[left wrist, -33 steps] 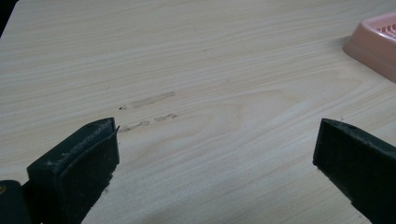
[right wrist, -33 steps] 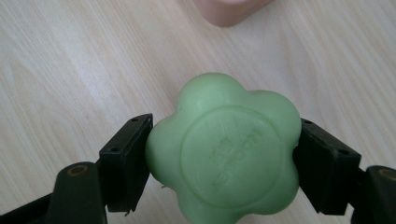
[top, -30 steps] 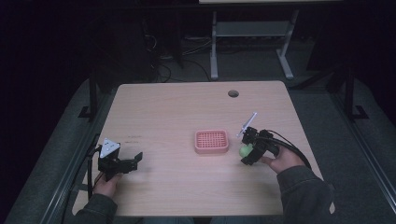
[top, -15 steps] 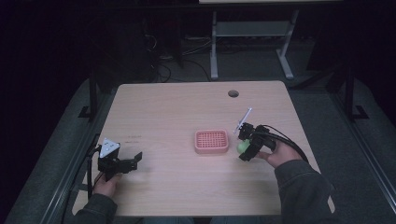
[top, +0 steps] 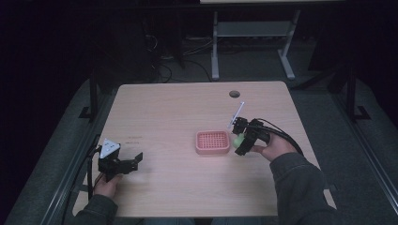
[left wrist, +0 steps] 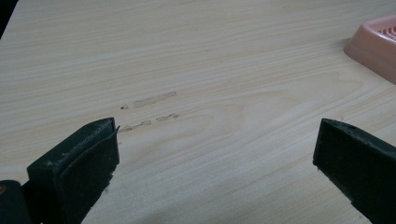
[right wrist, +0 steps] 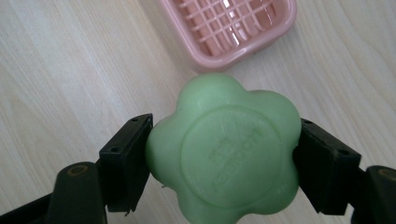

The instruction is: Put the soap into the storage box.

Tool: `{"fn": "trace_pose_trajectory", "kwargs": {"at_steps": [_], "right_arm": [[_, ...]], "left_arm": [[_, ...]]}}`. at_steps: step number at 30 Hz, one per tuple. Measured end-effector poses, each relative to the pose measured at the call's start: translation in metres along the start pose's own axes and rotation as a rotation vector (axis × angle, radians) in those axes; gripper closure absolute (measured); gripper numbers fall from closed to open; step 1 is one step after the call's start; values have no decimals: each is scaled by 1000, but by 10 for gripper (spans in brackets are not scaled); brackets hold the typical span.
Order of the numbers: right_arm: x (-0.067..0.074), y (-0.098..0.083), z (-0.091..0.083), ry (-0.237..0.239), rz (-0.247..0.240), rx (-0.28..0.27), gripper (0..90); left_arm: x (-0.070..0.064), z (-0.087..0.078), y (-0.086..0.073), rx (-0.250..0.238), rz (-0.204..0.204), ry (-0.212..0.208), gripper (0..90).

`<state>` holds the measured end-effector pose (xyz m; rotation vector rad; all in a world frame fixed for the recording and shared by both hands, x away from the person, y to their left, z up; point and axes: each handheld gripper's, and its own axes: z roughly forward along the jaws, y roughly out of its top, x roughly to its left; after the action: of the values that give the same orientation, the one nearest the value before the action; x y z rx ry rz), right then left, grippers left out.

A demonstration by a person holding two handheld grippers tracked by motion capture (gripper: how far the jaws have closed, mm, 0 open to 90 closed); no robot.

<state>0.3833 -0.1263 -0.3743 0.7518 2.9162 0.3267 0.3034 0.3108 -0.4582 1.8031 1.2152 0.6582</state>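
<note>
Your green flower-shaped soap (right wrist: 224, 151) carries embossed lettering inside a raised circle on its face, seen in the right gripper view. The letters are too shallow and soft to read; no word can be made out. Nothing else you have on the bench (top: 187, 108) bears legible text.

My left gripper (top: 126, 163) rests low near the table's (top: 164, 112) front-left corner, its jaws spread wide apart with bare wood between them, my left hand (top: 107, 185) behind it at the front edge. My right gripper (top: 242, 140) sits toward the right edge, jaws clamped on either side of a green flower-shaped soap (right wrist: 224, 156), my right hand (top: 272, 147) and dark sleeve (top: 300, 187) angling in from the front-right corner
</note>
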Motion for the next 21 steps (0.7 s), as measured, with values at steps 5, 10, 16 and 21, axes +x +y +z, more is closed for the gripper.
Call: {"fn": "trace_pose_trajectory", "kwargs": {"at_steps": [5, 10, 16, 21], "right_arm": [[0, 8, 0, -1, -12, 2, 261], [-3, 11, 2, 13, -6, -7, 261], [-5, 16, 4, 23, 0, -17, 261], [-5, 25, 3, 22, -7, -13, 261]], "left_arm": [[0, 0, 0, -1, -1, 1, 0], [0, 0, 0, -2, -1, 4, 0], [0, 1, 0, -2, -4, 4, 0], [0, 0, 0, 2, 0, 2, 0]]}}
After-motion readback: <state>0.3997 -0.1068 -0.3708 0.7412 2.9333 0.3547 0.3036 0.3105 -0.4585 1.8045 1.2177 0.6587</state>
